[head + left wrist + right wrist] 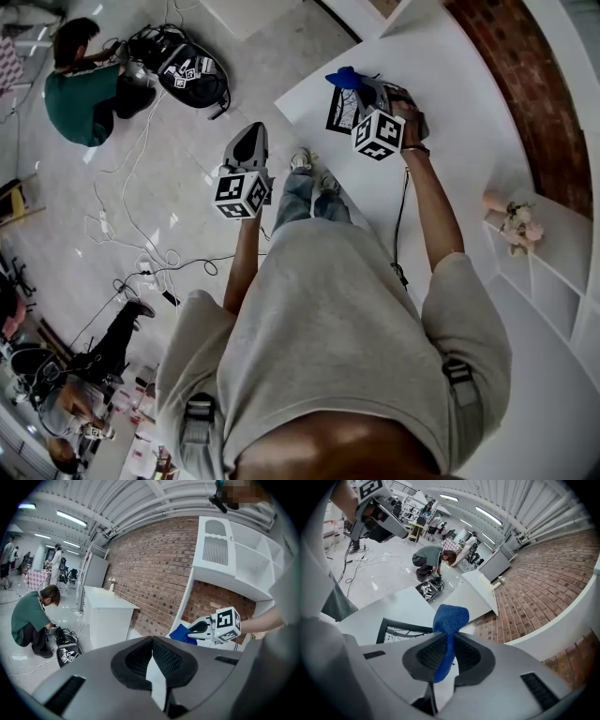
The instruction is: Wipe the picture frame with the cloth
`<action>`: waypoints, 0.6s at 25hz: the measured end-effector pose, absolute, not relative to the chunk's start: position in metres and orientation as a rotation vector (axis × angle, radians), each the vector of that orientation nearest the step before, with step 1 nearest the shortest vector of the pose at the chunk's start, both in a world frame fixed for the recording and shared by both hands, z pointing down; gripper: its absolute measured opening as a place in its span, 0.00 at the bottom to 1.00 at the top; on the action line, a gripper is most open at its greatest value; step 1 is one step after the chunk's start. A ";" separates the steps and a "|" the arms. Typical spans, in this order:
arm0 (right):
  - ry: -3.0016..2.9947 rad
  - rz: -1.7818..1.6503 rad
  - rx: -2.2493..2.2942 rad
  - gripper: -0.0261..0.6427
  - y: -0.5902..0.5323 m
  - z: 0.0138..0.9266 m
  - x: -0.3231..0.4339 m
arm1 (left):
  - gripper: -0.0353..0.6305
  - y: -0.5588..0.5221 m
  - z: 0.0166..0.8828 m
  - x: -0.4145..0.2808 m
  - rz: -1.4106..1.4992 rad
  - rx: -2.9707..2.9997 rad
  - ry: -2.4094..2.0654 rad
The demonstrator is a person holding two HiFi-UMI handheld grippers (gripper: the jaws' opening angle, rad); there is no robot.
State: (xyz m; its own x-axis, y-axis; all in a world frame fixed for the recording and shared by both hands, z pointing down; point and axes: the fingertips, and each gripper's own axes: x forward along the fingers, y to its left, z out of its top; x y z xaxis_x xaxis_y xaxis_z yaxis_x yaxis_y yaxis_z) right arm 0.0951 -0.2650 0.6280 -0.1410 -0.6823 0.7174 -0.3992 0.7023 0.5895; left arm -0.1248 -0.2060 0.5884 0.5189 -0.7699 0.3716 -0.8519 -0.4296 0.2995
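Blue cloth [449,618], one, pinched in right gripper [446,641] over one black picture frame [389,626] lying on white table [450,84]. Left gripper [152,641] closed, empty, over floor. One person [80,89] crouching beyond.

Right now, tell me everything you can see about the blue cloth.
The cloth is bright blue with a nubby, terry-like pile, apparently microfibre. It is bunched into a narrow fold and pinched between the jaws of the right tool, which are shut on it. A rounded wad sticks out past the tips, and a thinner tail runs back between the pads. It is held over the white table, by the black picture frame lying there. Whether it touches the frame cannot be told.
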 end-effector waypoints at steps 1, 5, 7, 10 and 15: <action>-1.763 -0.310 0.865 0.13 -0.271 0.627 0.094 | 0.08 -0.207 0.589 -0.127 0.247 2.311 -1.330; -1.759 -0.312 0.875 0.13 -0.292 0.625 0.092 | 0.08 -0.208 0.589 -0.134 0.250 2.298 -1.341; -1.755 -0.311 0.873 0.13 -0.299 0.627 0.091 | 0.08 -0.208 0.590 -0.137 0.250 2.294 -1.347; -1.751 -0.303 0.856 0.13 -0.303 0.634 0.090 | 0.08 -0.209 0.591 -0.140 0.250 2.288 -1.355; -1.747 -0.279 0.821 0.13 -0.297 0.650 0.084 | 0.08 -0.210 0.592 -0.146 0.252 2.279 -1.362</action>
State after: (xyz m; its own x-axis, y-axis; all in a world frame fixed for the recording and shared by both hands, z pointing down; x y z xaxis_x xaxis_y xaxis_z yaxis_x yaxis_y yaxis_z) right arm 0.0844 -0.2974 0.6498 -0.1281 -0.6499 0.7491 -0.3839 0.7289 0.5668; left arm -0.1463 -0.2098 0.5925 0.4907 -0.7812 0.3860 -0.8676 -0.3971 0.2993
